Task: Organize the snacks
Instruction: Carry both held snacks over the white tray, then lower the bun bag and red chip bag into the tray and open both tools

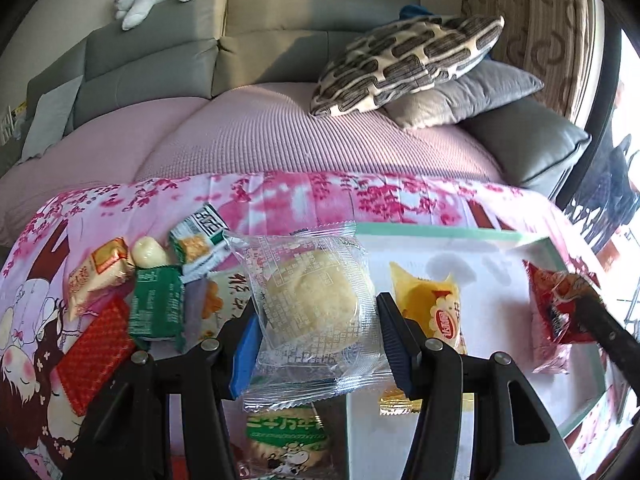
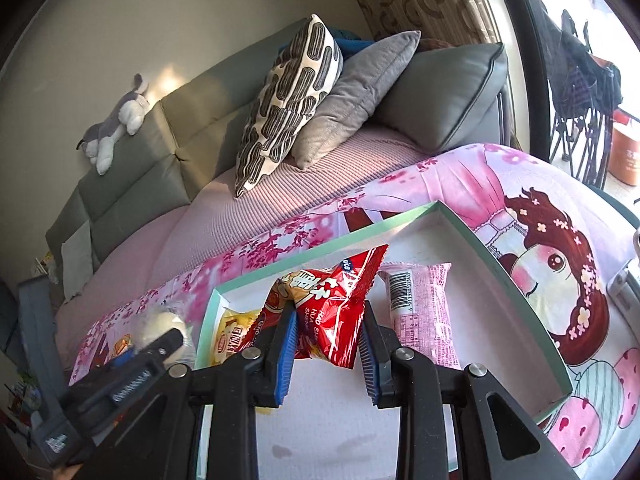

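Left gripper (image 1: 316, 316): fingers closed partway on a clear-wrapped round pastry (image 1: 312, 304), held over the near-left edge of the white tray (image 1: 496, 272). Right gripper (image 2: 328, 344): fingers clamped tight on a crumpled red snack bag (image 2: 332, 304) above the tray. In the tray: yellow snack packet (image 1: 436, 308), pink packet (image 2: 420, 308). On the pink cartoon cloth (image 2: 560, 264), left of the tray: assorted loose snacks (image 1: 152, 300).
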The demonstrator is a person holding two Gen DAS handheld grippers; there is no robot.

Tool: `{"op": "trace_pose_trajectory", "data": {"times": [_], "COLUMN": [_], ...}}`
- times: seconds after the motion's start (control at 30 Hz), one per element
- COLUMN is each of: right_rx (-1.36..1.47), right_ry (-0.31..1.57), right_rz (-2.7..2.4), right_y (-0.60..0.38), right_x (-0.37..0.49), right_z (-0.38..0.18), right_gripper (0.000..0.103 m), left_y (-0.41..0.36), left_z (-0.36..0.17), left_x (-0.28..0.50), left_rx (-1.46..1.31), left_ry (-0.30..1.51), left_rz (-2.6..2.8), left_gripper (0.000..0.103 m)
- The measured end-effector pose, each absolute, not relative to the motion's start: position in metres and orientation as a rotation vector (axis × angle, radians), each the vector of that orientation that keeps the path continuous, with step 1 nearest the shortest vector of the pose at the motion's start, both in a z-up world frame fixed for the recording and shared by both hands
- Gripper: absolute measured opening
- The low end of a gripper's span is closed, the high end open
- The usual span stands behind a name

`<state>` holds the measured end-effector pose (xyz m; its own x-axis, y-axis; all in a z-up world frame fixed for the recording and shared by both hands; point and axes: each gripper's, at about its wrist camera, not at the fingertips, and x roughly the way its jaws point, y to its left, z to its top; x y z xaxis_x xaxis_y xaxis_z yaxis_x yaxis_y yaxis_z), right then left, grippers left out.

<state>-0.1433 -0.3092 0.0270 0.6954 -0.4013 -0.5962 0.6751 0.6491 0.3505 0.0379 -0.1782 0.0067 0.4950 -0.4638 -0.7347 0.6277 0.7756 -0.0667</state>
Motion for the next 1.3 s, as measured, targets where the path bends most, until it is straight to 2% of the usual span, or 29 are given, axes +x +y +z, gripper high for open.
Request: {"op": "trace_pose_trajectory", "data": {"times": [0.8,1.3], "right_rx": [0.626,0.568], "right_ry": [0.553,0.654], "right_rz": [-0.683,-0.738], "right_y": [-0.326,-0.326], "right_x": [-0.138,-0.124], "right_z": [0.003,-0.009], "right_gripper": [0.031,0.032], "left_y": [-0.218,-0.220], "left_z": [-0.012,-0.015], "left_x": [0.013,0.016], "left_rx": [0.306,0.309], "left_ry": [0.830,0.855], "left_rz": [-0.776,-0.781], "left_gripper": [0.057,0.060]}}
